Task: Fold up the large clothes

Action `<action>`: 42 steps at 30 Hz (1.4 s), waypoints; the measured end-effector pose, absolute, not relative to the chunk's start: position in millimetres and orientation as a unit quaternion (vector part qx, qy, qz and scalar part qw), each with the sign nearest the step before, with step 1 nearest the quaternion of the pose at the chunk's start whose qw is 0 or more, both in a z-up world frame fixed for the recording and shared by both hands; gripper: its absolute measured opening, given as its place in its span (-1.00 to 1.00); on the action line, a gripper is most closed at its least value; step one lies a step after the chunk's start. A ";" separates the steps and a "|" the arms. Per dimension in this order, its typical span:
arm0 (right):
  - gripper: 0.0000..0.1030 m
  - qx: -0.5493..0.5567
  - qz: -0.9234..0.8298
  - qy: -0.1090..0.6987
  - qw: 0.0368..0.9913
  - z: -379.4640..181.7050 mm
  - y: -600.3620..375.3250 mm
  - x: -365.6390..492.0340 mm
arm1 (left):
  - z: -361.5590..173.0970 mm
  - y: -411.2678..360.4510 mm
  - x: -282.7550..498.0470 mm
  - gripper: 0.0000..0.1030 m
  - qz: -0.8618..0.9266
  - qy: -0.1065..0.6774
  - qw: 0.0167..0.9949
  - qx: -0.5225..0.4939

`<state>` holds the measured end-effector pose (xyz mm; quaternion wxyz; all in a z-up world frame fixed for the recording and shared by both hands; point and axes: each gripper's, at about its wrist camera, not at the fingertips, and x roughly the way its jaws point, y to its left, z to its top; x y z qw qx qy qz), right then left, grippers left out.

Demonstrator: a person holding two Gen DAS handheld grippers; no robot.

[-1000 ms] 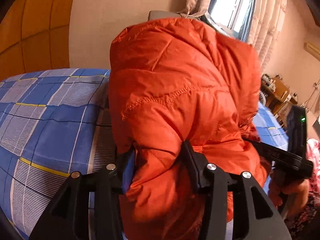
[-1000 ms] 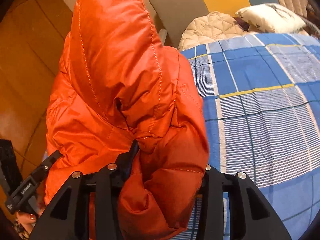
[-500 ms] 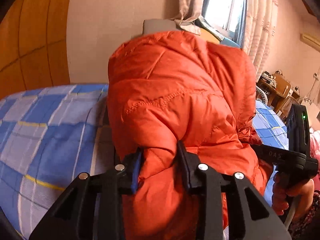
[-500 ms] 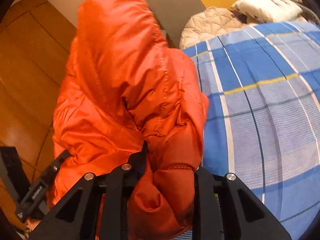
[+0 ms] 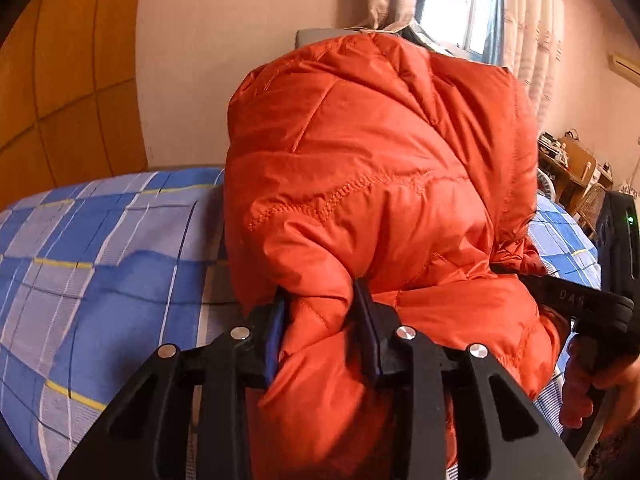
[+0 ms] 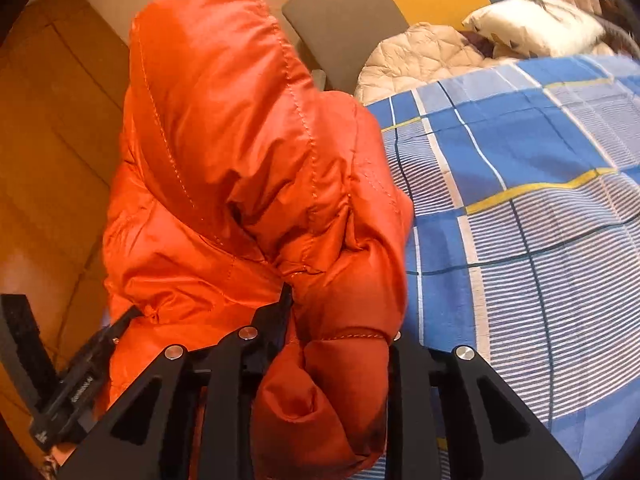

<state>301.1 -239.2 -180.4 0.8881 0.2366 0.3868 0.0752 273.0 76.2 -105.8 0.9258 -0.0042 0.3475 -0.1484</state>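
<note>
An orange puffer jacket [image 5: 372,184] with a hood hangs bunched between both grippers above the bed. My left gripper [image 5: 320,320] is shut on a thick fold of the jacket. My right gripper [image 6: 340,320] is shut on another padded fold of the same jacket [image 6: 240,168]; its right fingertip is hidden by the fabric. The right gripper's body [image 5: 576,300] and the hand holding it show at the right of the left wrist view. The left gripper's body [image 6: 80,388] shows at the lower left of the right wrist view.
A blue plaid bedsheet [image 5: 100,264] covers the bed [image 6: 540,216] under the jacket. A beige quilted coat [image 6: 424,56] and a white pillow [image 6: 536,24] lie at the bed's head. A wooden wardrobe [image 5: 60,80], a curtained window [image 5: 460,0] and a cluttered desk [image 5: 568,164] surround the bed.
Both grippers keep their grip on the jacket. The jacket has been lifted and swung, so the hood side stands higher and the bundle sits more to the right in the left wrist view.
</note>
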 end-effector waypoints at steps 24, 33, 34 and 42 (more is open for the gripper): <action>0.03 0.159 -0.001 0.363 0.918 -135.7 -244.0 236.8 | -109.0 111.0 193.2 0.77 -0.105 0.372 0.918 -0.087; 0.31 0.118 0.004 0.313 0.942 -104.9 -215.4 180.5 | -96.8 116.9 150.9 0.96 -0.044 0.356 0.933 -0.032; 0.46 0.114 0.000 0.312 0.943 -104.4 -212.0 173.1 | -95.9 117.9 146.9 0.96 -0.037 0.355 0.934 -0.028; 0.82 0.087 -0.014 0.306 0.948 -108.7 -190.4 127.5 | -84.2 119.9 105.3 0.96 -0.003 0.334 0.942 0.011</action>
